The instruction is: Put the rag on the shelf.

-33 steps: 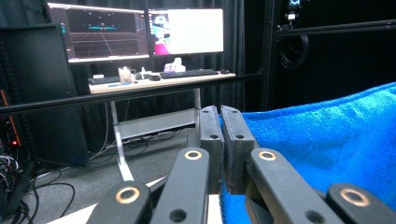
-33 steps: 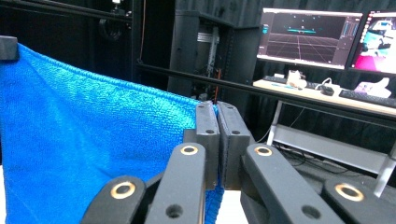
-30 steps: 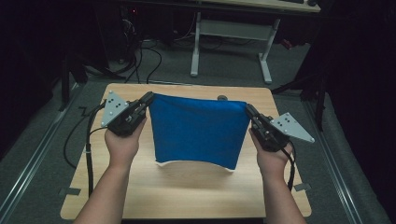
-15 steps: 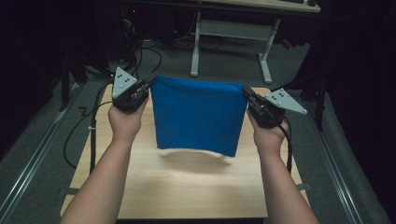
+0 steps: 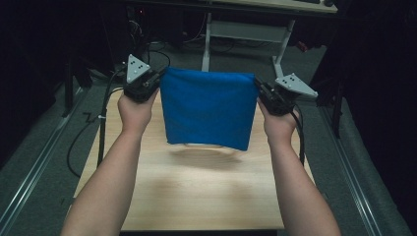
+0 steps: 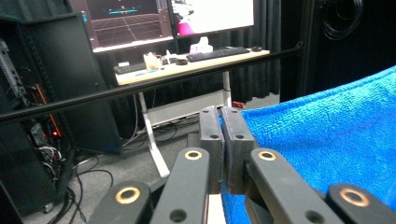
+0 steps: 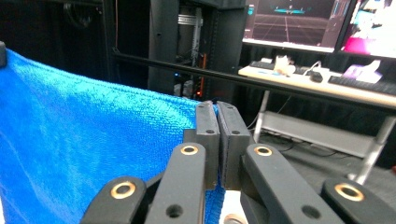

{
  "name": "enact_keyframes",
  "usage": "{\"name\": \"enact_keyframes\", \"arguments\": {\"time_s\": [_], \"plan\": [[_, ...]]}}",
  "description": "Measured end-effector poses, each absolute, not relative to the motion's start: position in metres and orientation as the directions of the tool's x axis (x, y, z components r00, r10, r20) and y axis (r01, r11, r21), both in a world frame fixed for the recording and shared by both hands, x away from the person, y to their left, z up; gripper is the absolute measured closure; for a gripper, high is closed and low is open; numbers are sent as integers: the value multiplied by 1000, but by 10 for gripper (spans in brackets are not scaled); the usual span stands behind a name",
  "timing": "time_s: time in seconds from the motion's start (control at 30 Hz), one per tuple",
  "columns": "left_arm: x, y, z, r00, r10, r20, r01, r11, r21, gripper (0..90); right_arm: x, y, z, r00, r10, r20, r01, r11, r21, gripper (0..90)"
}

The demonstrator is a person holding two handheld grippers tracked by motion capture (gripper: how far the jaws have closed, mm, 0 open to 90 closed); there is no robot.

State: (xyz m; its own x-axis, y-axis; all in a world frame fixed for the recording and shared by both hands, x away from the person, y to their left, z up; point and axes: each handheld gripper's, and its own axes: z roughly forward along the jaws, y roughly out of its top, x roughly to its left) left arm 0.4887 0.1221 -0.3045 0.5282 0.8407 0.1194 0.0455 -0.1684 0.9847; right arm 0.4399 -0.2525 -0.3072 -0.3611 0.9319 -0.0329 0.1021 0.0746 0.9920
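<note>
- The blue terry cloth towel (image 5: 207, 109) hangs in the air between the two grippers, above the far half of the light wooden table (image 5: 196, 196).
- The left gripper (image 5: 158, 78) is clenched on the far-left corner of the towel; in the left gripper view its two black jaws stand pressed together with blue fabric (image 6: 327, 135) between them.
- The right gripper (image 5: 257, 88) is clenched on the far-right corner in the same way, and the right gripper view shows the top hem (image 7: 84, 116) running away to the other hand.
- Compared with one second ago, the towel is higher and farther from the person; its lower edge, which was touching or almost touching the table, now hangs free, with a soft shadow under it.
- I judge that the lifting is done and the towel is stretched flat, so it is ready for the next step, probably to lay it down or to fold it.
- The top edge is tight, the lower edge curves a little.
</note>
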Motion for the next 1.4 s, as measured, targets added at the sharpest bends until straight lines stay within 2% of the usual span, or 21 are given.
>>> {"name": "enact_keyframes", "arguments": {"time_s": [0.17, 0.4, 0.53, 0.63, 0.87, 1.4], "plan": [[499, 122, -300, 513, 848, 134, 46, -183, 982, 886, 453, -250, -308, -350, 934, -70, 109, 115, 987, 890], [519, 123, -316, 493, 859, 138, 105, -217, 971, 885, 475, -244, -319, -346, 934, -87, 146, 145, 979, 890], [528, 125, -335, 488, 865, 117, 158, -220, 963, 885, 488, -238, -333, -346, 932, -105, 189, 179, 965, 890], [534, 125, -363, 491, 866, 96, 222, -231, 947, 885, 497, -237, -354, -354, 931, -91, 238, 183, 954, 890], [536, 124, -389, 507, 857, 91, 269, -258, 928, 884, 502, -237, -380, -365, 927, -89, 312, 212, 926, 890], [529, 129, -434, 545, 838, 30, 345, -257, 903, 884, 500, -241, -412, -394, 917, -69, 366, 225, 903, 890]]}}
